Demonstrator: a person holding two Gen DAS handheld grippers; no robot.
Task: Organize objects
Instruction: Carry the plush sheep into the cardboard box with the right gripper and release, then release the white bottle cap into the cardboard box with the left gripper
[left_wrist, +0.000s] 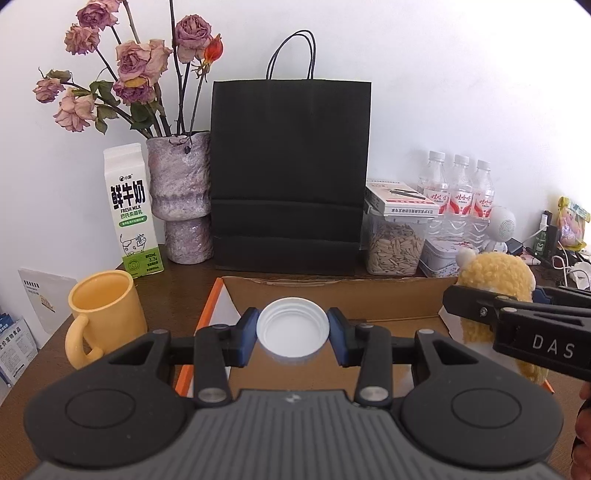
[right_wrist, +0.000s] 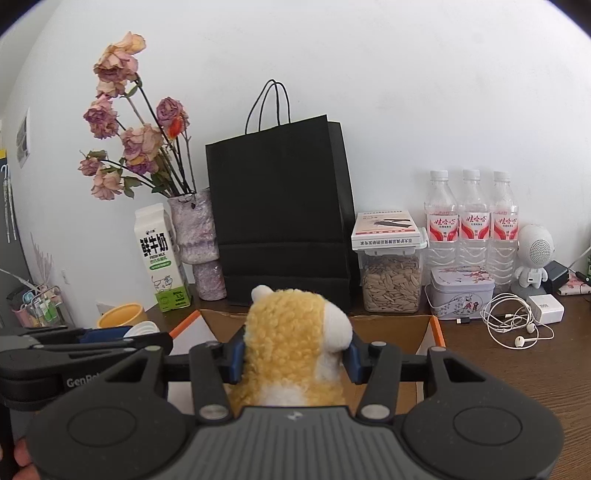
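Left claw (left_wrist: 292, 332) is clamping a white ribbed plastic bottle cap (left_wrist: 292, 328), right claw (right_wrist: 295, 356) is clamping a yellow-and-white fuzzy plush toy (right_wrist: 291, 332); both are hanging over the open brown cardboard box (left_wrist: 332, 295) on the dark wooden desk (right_wrist: 517, 362), black paper bag (left_wrist: 290, 173) standing behind.

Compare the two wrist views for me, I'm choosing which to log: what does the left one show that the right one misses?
Only the left wrist view shows the inside of the white cap, clamped in the left tool, and the whole yellow mug with its handle.

Only the right wrist view shows the earphones, the white charger and the full tin.

Both show the plush toy gripped by the right tool, the cardboard box, black bag, milk carton, vase, seed jar and three bottles.
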